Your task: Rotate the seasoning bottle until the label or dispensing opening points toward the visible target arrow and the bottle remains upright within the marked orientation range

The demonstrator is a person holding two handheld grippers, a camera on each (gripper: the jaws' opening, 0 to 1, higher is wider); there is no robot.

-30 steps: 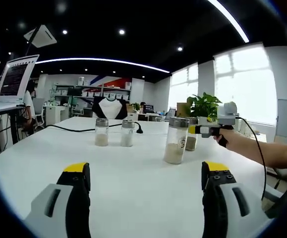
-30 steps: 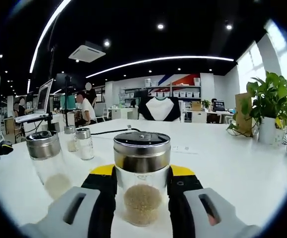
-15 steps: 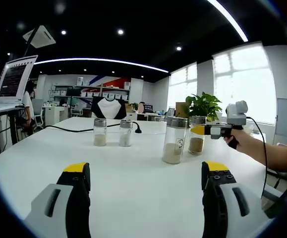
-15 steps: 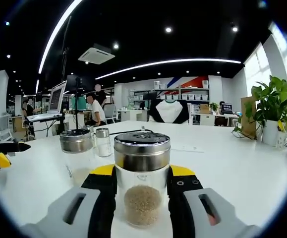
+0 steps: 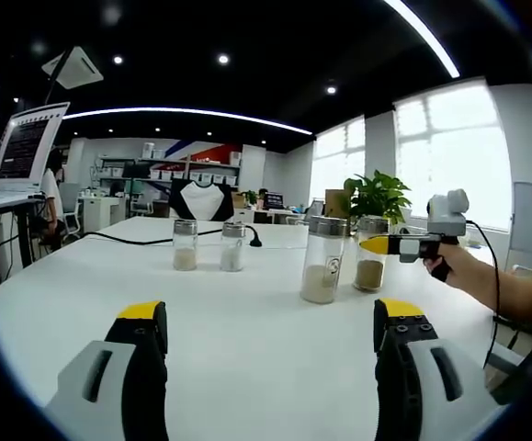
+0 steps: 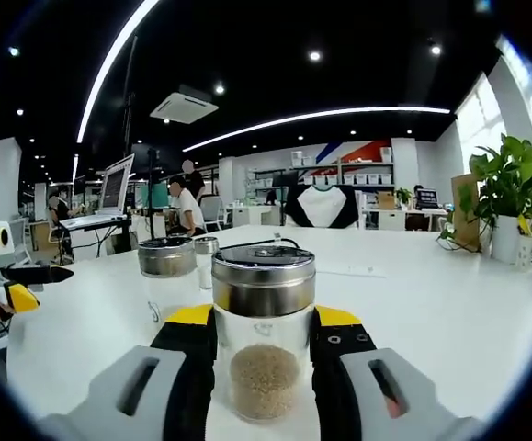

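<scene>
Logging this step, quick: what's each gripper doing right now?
Left gripper: open, holding nothing.
Right gripper: shut on the seasoning bottle.

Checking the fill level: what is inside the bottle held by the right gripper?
The bottle, between the right gripper jaws, holds brownish granules in its lower part; clear glass above. The metal lid hides the dispensing opening.

open-plan office | desks with monitor (image 5: 28, 145) | storage shelves (image 6: 339, 178) | potted plant (image 6: 506, 197)
</scene>
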